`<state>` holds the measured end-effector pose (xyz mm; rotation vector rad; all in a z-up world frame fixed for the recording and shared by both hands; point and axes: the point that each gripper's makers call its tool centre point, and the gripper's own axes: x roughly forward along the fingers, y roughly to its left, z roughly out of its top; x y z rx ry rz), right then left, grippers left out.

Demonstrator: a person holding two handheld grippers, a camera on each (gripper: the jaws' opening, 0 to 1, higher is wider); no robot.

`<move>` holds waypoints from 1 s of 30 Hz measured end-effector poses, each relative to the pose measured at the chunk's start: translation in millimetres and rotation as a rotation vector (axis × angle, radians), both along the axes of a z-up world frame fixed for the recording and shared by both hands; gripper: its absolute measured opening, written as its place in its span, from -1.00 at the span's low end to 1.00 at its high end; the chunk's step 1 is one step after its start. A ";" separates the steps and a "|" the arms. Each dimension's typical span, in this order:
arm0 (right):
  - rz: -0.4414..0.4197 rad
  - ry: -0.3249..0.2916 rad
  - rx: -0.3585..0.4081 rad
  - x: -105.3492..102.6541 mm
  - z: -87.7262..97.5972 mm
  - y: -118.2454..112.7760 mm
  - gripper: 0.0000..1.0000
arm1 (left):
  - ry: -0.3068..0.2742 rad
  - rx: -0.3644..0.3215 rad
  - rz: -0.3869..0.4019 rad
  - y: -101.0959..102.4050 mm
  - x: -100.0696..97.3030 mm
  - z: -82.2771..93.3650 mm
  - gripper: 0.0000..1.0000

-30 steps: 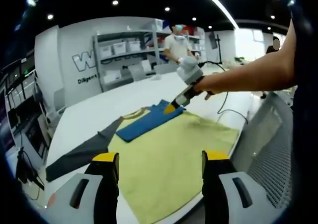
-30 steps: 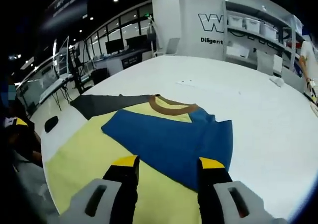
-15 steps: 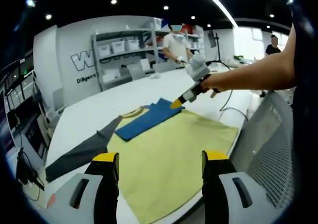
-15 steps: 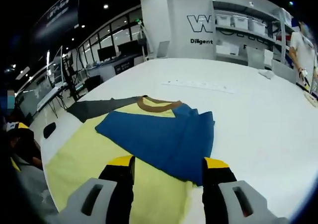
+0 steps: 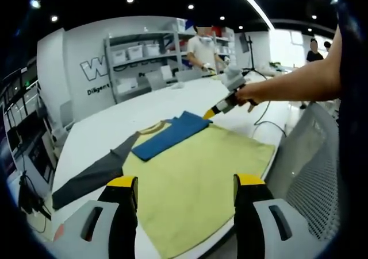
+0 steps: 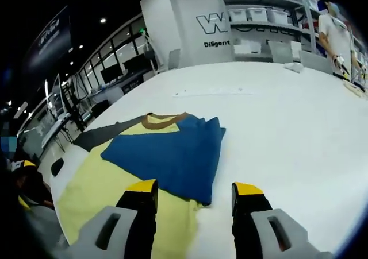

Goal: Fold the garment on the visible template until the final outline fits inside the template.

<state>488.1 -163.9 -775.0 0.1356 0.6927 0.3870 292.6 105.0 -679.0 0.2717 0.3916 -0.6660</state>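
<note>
Yellow cloth garment (image 5: 198, 173) lies flat on the white surface (image 6: 299, 115), blue sleeve (image 6: 169, 155) folded across it. My left gripper (image 5: 187, 184) and right gripper (image 6: 192, 190) hover, jaws released; I next fold the grey sleeve (image 5: 92, 176).

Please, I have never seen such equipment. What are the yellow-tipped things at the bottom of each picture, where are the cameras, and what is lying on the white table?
No robot: a person holds one two-jaw gripper in each hand, and a camera rides on each. The left gripper and right gripper show their own yellow-tipped jaws, open and empty. In the left gripper view, the person's arm reaches out with the other gripper. On the white table lies a yellow shirt with a grey sleeve spread out and a blue sleeve folded over the body.
</note>
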 end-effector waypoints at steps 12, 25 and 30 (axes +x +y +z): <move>-0.022 0.050 0.064 11.5 -7.2 3.5 -0.38 | 0.006 0.000 0.010 1.9 1.2 -0.4 0.24; -0.071 0.102 0.096 21.0 -19.3 -1.1 -0.71 | 0.006 -0.003 0.013 3.6 2.6 0.1 0.22; -0.073 0.088 0.075 22.6 -19.1 -6.8 -0.98 | 0.006 -0.002 0.013 3.6 3.0 0.0 0.22</move>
